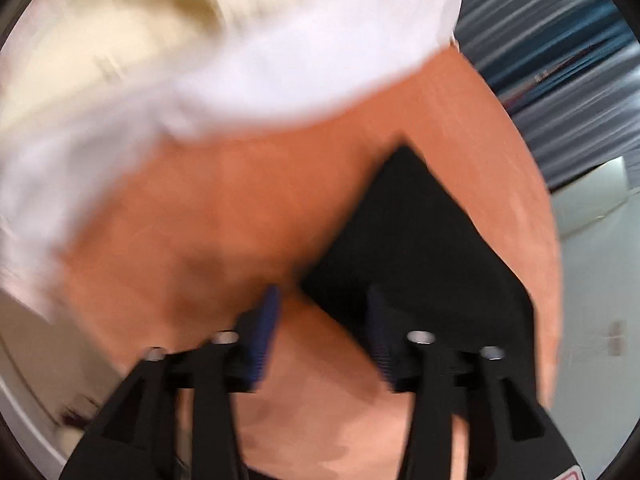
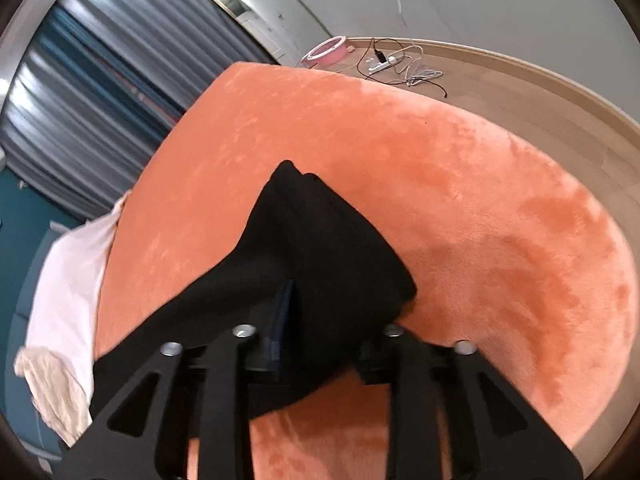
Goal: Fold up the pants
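Note:
The black pants [image 2: 320, 248] lie bunched on an orange plush rug [image 2: 480, 208]. My right gripper [image 2: 324, 320] sits in the black cloth; the pants drape over its fingers and hide the right one, so its grip is unclear. In the blurred left wrist view the pants [image 1: 408, 232] lie ahead and to the right on the rug [image 1: 240, 208]. My left gripper [image 1: 324, 320] is open, its blue-padded left finger [image 1: 266, 328] over bare rug and its right finger at the edge of the black cloth.
White and cream garments [image 1: 240, 40] lie at the rug's far side, also seen in the right wrist view [image 2: 68, 312]. Grey-blue curtains [image 2: 100, 80] hang behind. A pink ring [image 2: 326, 50] and loose cables [image 2: 396, 64] lie on the wooden floor beyond the rug.

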`<state>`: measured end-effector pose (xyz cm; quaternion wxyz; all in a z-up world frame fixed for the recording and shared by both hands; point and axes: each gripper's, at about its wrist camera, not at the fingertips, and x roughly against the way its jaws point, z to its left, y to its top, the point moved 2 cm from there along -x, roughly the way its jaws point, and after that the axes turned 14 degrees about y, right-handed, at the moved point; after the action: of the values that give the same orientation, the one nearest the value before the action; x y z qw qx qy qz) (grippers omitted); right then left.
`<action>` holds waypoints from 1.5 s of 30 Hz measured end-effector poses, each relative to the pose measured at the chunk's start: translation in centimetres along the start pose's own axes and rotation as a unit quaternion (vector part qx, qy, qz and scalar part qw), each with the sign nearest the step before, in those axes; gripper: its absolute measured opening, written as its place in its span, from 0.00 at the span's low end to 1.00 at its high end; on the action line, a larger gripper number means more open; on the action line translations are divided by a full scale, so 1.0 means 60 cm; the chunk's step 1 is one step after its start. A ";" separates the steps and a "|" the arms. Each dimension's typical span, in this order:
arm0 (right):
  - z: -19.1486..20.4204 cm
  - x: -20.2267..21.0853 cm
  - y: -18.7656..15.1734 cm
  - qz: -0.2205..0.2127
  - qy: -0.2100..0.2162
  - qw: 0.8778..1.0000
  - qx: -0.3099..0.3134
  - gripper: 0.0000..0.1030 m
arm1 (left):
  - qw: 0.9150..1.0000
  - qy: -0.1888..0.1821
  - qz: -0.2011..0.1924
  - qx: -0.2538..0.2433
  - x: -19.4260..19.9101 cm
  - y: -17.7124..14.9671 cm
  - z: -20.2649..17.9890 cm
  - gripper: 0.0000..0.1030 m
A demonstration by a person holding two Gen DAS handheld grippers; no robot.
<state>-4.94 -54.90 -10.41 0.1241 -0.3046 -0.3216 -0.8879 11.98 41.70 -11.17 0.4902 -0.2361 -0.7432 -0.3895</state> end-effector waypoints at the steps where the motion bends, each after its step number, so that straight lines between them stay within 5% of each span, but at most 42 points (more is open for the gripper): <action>1: 0.000 0.017 0.000 -0.006 -0.028 1.000 0.010 0.42 | 0.997 0.060 -0.045 0.007 0.026 0.015 0.020 0.49; 2: 0.000 0.039 -0.003 -0.024 -0.065 0.997 0.020 0.59 | 0.990 0.117 -0.077 0.009 0.048 0.028 0.033 0.47; 3: 0.004 0.062 -0.008 -0.051 -0.103 0.993 0.032 0.62 | 0.983 0.157 -0.098 0.003 0.065 0.040 0.036 0.44; 5: 0.032 0.109 -0.024 -0.110 -0.146 0.981 0.060 0.52 | 0.981 0.139 -0.135 -0.023 0.102 0.063 0.006 0.44; 6: 0.068 0.113 -0.031 -0.111 -0.119 0.983 0.085 0.42 | 0.983 0.107 -0.146 -0.037 0.116 0.072 -0.033 0.48; 7: 0.102 0.103 -0.039 -0.102 -0.095 0.984 0.108 0.41 | 0.984 0.080 -0.152 -0.051 0.122 0.076 -0.061 0.51; 8: 0.152 0.079 -0.050 -0.079 -0.063 0.985 0.141 0.40 | 0.984 0.059 -0.157 -0.066 0.120 0.079 -0.095 0.64; 10: 0.254 0.003 -0.081 -0.010 -0.012 0.979 0.205 0.40 | 0.980 0.059 -0.163 -0.101 0.083 0.091 -0.181 0.73; 13: 0.392 -0.117 -0.142 0.081 0.053 0.956 0.276 0.40 | 0.987 0.063 -0.094 -0.111 -0.019 0.122 -0.232 0.73; 16: 0.496 -0.194 -0.204 0.130 0.078 0.930 0.336 0.39 | 0.997 -0.009 0.047 -0.065 -0.088 0.145 -0.194 0.70; 19: 0.553 -0.239 -0.260 0.166 0.116 0.910 0.362 0.44 | 0.993 -0.046 0.080 -0.078 -0.096 0.155 -0.162 0.72; 21: 0.580 -0.278 -0.288 0.194 0.142 0.905 0.352 0.44 | 0.992 -0.026 0.093 -0.084 -0.113 0.167 -0.150 0.75; 23: 0.599 -0.307 -0.318 0.219 0.167 0.904 0.328 0.44 | 0.987 -0.063 0.125 -0.080 -0.149 0.181 -0.159 0.77; 25: 0.618 -0.322 -0.355 0.236 0.177 0.902 0.316 0.44 | 0.976 -0.124 0.159 -0.081 -0.184 0.191 -0.183 0.72; 26: 0.623 -0.328 -0.368 0.241 0.178 0.900 0.318 0.44 | 0.974 -0.134 0.161 -0.088 -0.193 0.196 -0.193 0.56; 27: 0.635 -0.327 -0.396 0.245 0.177 0.897 0.323 0.44 | 0.976 -0.098 0.150 -0.120 -0.207 0.201 -0.213 0.23; 29: 0.651 -0.329 -0.418 0.249 0.174 0.892 0.335 0.44 | 0.976 -0.080 0.126 -0.157 -0.201 0.208 -0.233 0.20; 31: 0.665 -0.325 -0.428 0.241 0.168 0.890 0.348 0.44 | 0.978 -0.111 0.031 -0.173 -0.124 0.227 -0.252 0.19; 33: 0.663 -0.312 -0.423 0.225 0.171 0.892 0.352 0.50 | 0.977 -0.097 -0.038 -0.186 -0.083 0.240 -0.253 0.20; 35: 0.662 -0.333 -0.423 0.222 0.159 0.896 0.350 0.63 | 0.982 -0.040 -0.035 -0.183 -0.118 0.249 -0.247 0.20; 37: 0.664 -0.357 -0.428 0.228 0.144 0.897 0.350 0.63 | 0.982 0.000 -0.022 -0.189 -0.169 0.239 -0.247 0.20; 40: 0.674 -0.363 -0.432 0.232 0.156 0.899 0.337 0.63 | 0.983 -0.003 -0.031 -0.182 -0.168 0.227 -0.249 0.22; 43: 0.691 -0.339 -0.449 0.230 0.180 0.886 0.360 0.63 | 0.982 -0.017 -0.073 -0.174 -0.115 0.229 -0.233 0.29; 45: 0.694 -0.336 -0.468 0.232 0.181 0.870 0.397 0.62 | 0.981 0.024 -0.129 -0.146 -0.079 0.242 -0.180 0.39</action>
<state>18.37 -6.05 -11.54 0.4925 -0.1295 -0.5389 -0.6710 30.45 41.60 -8.12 0.4140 -0.1977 -0.6903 -0.5595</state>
